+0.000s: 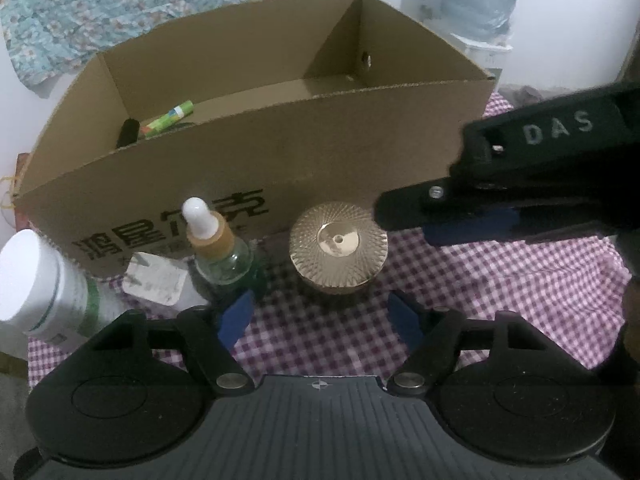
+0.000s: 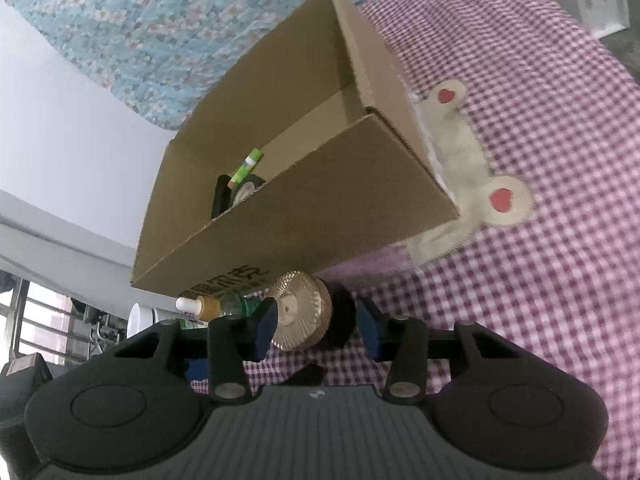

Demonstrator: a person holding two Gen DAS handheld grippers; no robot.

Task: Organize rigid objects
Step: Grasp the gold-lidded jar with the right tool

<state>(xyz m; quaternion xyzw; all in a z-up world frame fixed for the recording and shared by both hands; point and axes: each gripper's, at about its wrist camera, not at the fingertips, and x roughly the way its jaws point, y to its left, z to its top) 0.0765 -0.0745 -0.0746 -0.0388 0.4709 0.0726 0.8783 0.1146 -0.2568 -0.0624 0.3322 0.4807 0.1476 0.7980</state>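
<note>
A few small things are already laid in the cardboard box [image 1: 256, 148], while the gold-lidded jar [image 2: 300, 312], not yet pinched, waits just outside it between the spread right tool [image 2: 316, 330], and the left tool [image 1: 320, 316] is spread too.

I see the jar [image 1: 338, 249] before the box [image 1: 280, 152]; the dropper bottle [image 1: 218, 246] stands just left of it; a tube [image 1: 170, 119] lies in the box.
</note>
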